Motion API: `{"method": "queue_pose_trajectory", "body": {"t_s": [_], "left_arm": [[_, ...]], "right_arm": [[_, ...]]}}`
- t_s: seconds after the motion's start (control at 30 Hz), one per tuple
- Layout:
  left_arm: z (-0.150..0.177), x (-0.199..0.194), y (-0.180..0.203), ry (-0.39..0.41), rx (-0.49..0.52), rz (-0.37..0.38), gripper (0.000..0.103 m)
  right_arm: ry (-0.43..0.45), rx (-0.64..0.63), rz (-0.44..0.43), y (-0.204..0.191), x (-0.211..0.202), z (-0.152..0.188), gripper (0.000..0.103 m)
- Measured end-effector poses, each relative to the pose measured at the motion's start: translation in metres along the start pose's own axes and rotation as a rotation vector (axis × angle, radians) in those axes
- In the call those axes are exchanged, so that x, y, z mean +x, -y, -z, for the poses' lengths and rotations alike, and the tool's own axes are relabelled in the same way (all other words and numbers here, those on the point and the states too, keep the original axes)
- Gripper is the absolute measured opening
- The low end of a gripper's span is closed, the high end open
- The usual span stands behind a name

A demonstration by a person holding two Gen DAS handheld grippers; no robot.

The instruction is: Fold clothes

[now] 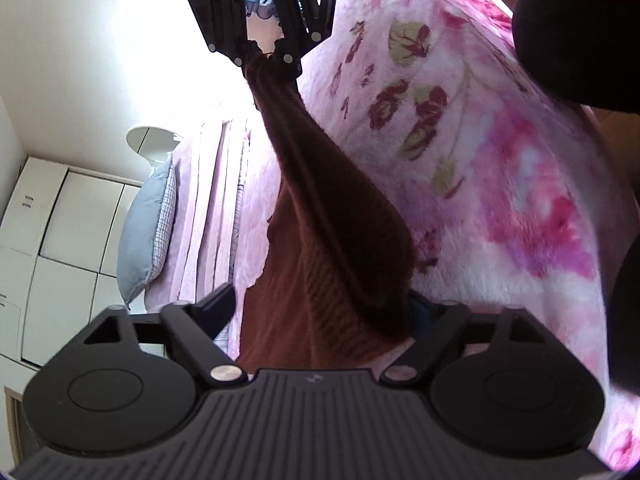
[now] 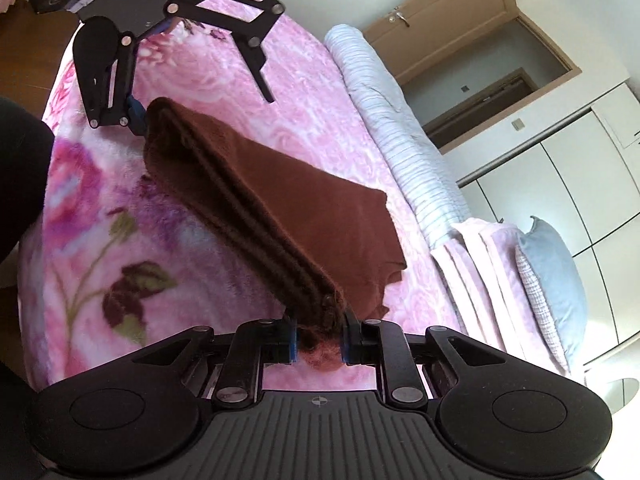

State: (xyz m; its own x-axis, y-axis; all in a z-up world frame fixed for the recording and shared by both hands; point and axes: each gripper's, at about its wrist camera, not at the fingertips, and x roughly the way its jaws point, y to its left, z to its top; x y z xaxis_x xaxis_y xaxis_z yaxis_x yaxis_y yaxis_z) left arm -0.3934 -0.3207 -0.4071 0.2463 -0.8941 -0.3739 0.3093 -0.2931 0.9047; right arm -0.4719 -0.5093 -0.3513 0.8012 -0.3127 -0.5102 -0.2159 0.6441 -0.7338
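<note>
Each hand-held gripper is clamped on one end of the brown garment (image 2: 280, 208) — left hand-held gripper (image 2: 138, 116), right hand-held gripper (image 2: 318, 344) — stretching its folded edge taut above the pink floral bed (image 2: 96, 216), seemingly so the hanging layers stay aligned for laying down.

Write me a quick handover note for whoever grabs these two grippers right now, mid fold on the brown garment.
Left gripper: shut on one end of the brown garment.
Right gripper: shut on the other end, cloth bunched between its blue pads.
The garment hangs stretched between the two, folded lengthwise into several layers, lifted above the pink floral blanket; its loose lower part droops toward the blanket.
Done: lengthwise folds.
Left: probably lay it down, fold it across, smooth it. Whether other clothes wait is not visible.
</note>
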Motion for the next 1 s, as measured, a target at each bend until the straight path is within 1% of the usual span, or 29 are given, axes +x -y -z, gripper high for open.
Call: {"method": "queue_pose_trajectory", "body": {"t_s": [0.03,0.07,0.1,0.23,0.33,0.47,0.6,0.7,0.8,0.9,1.0], "left_arm": [[0.0,0.0,-0.001,-0.013,-0.02,0.013,0.053],[0.0,0.0,-0.004,-0.026,-0.046,0.026,0.029],[0.0,-0.002,-0.006,-0.036,-0.069,0.032,0.018],[-0.003,-0.022,-0.017,-0.029,-0.124,0.063,0.014],[-0.01,-0.048,-0.024,-0.005,-0.161,0.121,0.014],[-0.02,-0.09,-0.021,0.026,-0.212,0.242,0.014],[-0.032,-0.132,-0.012,0.047,-0.291,0.307,0.014],[-0.042,-0.16,-0.001,0.056,-0.347,0.333,0.014],[-0.051,-0.185,0.006,0.061,-0.363,0.352,0.014],[-0.057,-0.199,-0.002,0.069,-0.383,0.339,0.014],[-0.059,-0.2,-0.023,0.072,-0.393,0.294,0.014]], "right_arm": [[-0.004,-0.001,-0.001,-0.001,0.0,0.0,0.018],[-0.01,-0.005,-0.001,-0.003,-0.001,0.002,0.017],[-0.015,-0.008,-0.004,-0.006,-0.003,0.004,0.017],[-0.036,-0.022,-0.024,-0.02,-0.014,0.009,0.016],[-0.034,-0.014,-0.047,-0.033,-0.037,0.01,0.015],[-0.049,0.034,-0.154,-0.049,-0.08,0.007,0.016],[-0.053,0.064,-0.228,-0.069,-0.127,0.005,0.016],[-0.053,0.098,-0.277,-0.084,-0.161,0.003,0.016],[-0.054,0.095,-0.319,-0.099,-0.189,0.0,0.016],[-0.039,0.118,-0.328,-0.098,-0.212,-0.003,0.016],[-0.013,0.128,-0.295,-0.082,-0.227,-0.011,0.016]]}}
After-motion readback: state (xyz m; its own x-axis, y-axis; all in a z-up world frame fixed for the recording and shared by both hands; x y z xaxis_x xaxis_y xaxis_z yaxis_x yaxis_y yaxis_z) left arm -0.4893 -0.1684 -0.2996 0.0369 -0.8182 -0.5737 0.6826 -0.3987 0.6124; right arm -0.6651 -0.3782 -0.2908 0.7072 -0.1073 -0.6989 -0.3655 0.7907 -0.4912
